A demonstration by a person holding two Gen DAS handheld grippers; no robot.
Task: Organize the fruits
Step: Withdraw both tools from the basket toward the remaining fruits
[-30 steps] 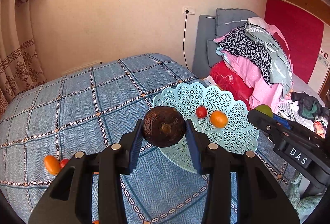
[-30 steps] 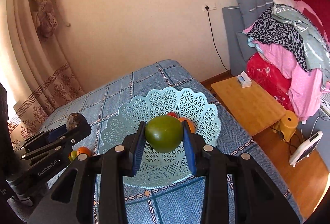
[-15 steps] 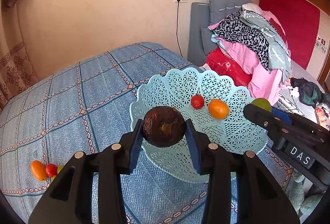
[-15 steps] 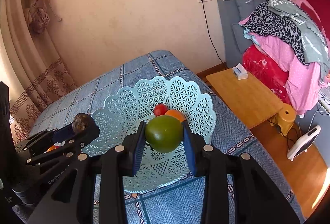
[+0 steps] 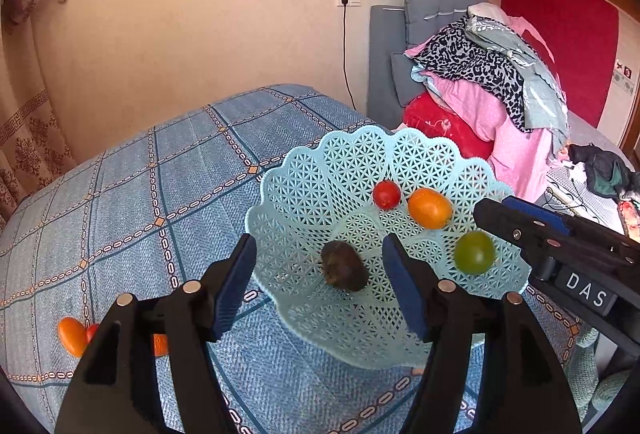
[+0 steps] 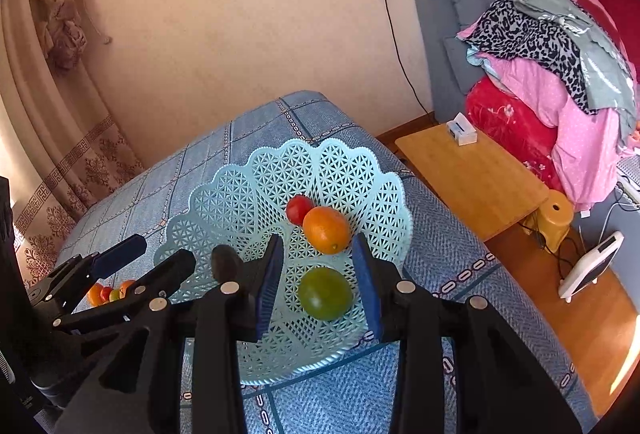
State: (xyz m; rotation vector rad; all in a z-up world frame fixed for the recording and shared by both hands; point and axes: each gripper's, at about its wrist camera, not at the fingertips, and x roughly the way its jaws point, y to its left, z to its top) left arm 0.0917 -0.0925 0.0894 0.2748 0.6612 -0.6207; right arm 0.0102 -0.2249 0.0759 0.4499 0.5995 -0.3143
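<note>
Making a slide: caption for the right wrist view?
Open right gripper over green fruit in the basket.

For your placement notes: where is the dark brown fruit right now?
In the left wrist view, the dark brown fruit lies in the basket, between the open left tool's fingers, left of the green fruit.

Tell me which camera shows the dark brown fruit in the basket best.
The left wrist view. There the dark brown fruit lies whole and unblocked in the light blue basket, between the open fingers of the left gripper. In the right wrist view only its top shows, behind a black finger.
</note>
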